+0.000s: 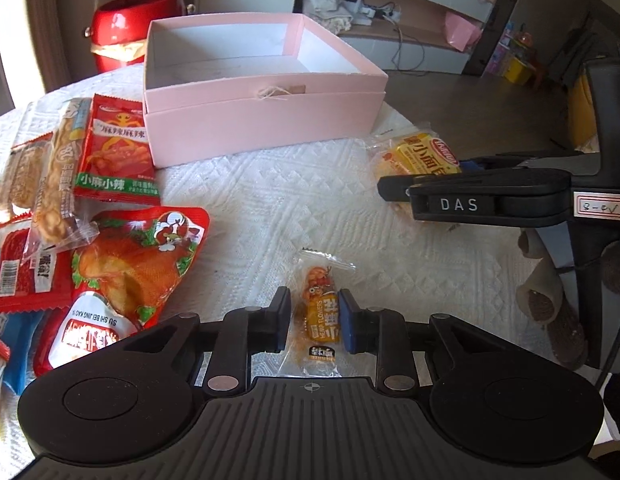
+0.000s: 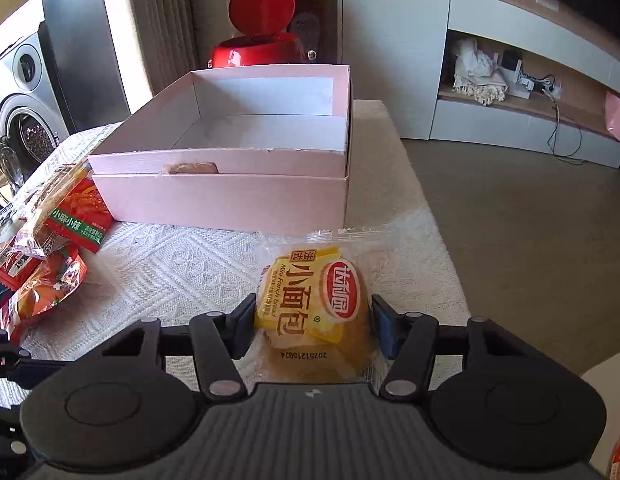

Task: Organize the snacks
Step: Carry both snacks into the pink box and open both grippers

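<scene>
1. The left gripper (image 1: 314, 317) has its fingers (image 1: 281, 314) pinching a small orange snack packet (image 1: 321, 312), which lies on the counter (image 1: 245, 208) with its clear serrated end pointing away from the camera.
2. The right gripper (image 2: 314, 325) has its fingers (image 2: 244, 330) closed against the sides of a wrapped mini bread (image 2: 316, 312), yellow label up, resting on the counter near its right edge.
3. In the left wrist view the right gripper (image 1: 398, 192) reaches in from the right, over the same bread (image 1: 420, 156).
4. Just beyond the bread stands an open pink box (image 2: 229, 196), its white inside bare as far as the views show; it sits in its own lid.
5. Left of the box lies a heap of snacks: a red spicy-strip packet (image 1: 113, 152), a long biscuit pack (image 1: 57, 176), an orange chicken-leg pouch (image 1: 137, 264) and other red packets touching or overlapping one another.
6. The counter is covered by a white quilted cloth.
7. Behind the box stands a red bin (image 2: 255, 36) with its round lid raised.
</scene>
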Demonstrator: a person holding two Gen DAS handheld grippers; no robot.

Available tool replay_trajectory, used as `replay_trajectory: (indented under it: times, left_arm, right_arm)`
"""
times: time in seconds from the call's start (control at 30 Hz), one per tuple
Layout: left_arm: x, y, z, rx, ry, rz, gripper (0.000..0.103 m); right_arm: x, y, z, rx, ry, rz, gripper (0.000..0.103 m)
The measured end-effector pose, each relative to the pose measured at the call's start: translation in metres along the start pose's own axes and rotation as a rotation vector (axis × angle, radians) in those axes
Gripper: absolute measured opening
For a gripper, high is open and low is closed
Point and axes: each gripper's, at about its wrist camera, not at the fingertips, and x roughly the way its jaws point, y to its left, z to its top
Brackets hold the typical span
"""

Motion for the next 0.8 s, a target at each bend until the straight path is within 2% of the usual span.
replay_trajectory:
  times: [0.1,0.27,0.33,0.4,0.47,0.5,0.67,0.73,0.8]
  left_arm:
    - [0.001,-0.004,0.0,0.016,0.007,0.024,0.03]
    - [-0.001,-0.002,-0.001,0.002,0.006,0.021,0.028]
    - [-0.004,0.0,-0.001,-0.012,0.0,-0.004,0.026]
    - [-0.014,0.005,0.002,-0.047,-0.036,-0.063,0.025]
    - [-0.034,0.014,0.017,-0.086,-0.12,-0.12,0.025]
    - [-0.045,0.019,0.026,-0.094,-0.168,-0.125,0.025]
    - [-0.095,0.046,0.092,-0.114,-0.476,-0.059,0.025]
    - [-0.097,0.056,0.116,-0.13,-0.53,-0.083,0.026]
    - [-0.088,0.068,0.137,-0.168,-0.549,-0.179,0.029]
  right_arm:
    - [-0.018,-0.007,-0.006,-0.008,0.001,0.025,0.053]
    - [-0.044,-0.009,-0.015,-0.034,-0.013,0.029,0.052]
    - [-0.053,-0.009,-0.016,-0.047,-0.028,0.028,0.052]
    - [-0.066,-0.008,-0.016,-0.062,-0.057,0.019,0.052]
    - [-0.078,-0.008,-0.011,-0.061,-0.092,0.031,0.052]
    - [-0.084,-0.009,-0.008,-0.059,-0.112,0.04,0.052]
    - [-0.103,-0.004,0.024,-0.08,-0.232,0.039,0.052]
    - [-0.103,-0.002,0.037,-0.077,-0.268,0.036,0.052]
    - [-0.1,0.002,0.05,-0.076,-0.292,0.045,0.052]
